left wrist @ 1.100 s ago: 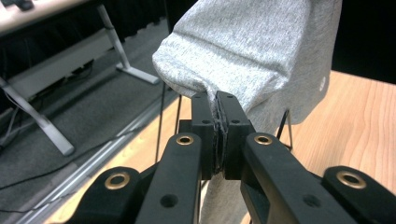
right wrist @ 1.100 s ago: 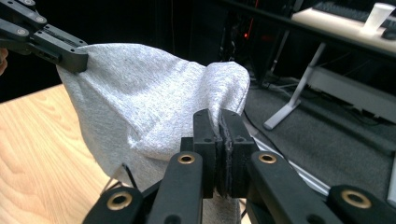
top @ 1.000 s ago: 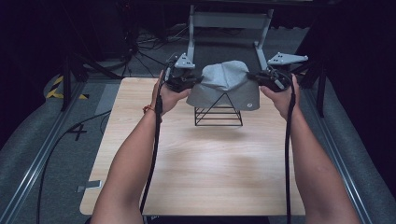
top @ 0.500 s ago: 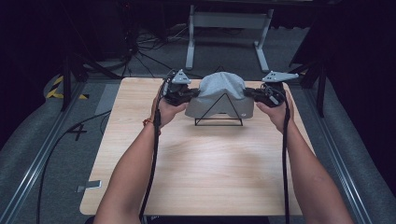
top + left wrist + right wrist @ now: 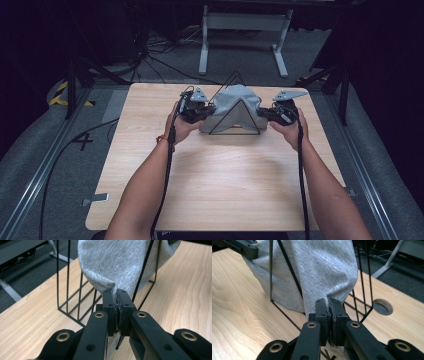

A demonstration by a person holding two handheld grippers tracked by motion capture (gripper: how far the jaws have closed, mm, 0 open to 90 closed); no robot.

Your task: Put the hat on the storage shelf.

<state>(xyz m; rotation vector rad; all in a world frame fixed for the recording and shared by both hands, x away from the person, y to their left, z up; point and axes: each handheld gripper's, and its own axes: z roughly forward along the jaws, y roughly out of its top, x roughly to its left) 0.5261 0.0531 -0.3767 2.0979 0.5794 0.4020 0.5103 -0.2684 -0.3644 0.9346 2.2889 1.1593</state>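
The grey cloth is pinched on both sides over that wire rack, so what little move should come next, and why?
Probably ease both hands a little lower. The left gripper and right gripper are each shut on an edge of the grey cloth, which is draped over the top of the black wire rack. Its pinched edges hang above the wooden table, so lowering would settle it before letting go.

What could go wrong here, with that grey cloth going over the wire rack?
The grey cloth is pinched only by its edges in the left gripper and the right gripper, so it might slip free. Draped on the light wire rack, it could snag and tip the rack.
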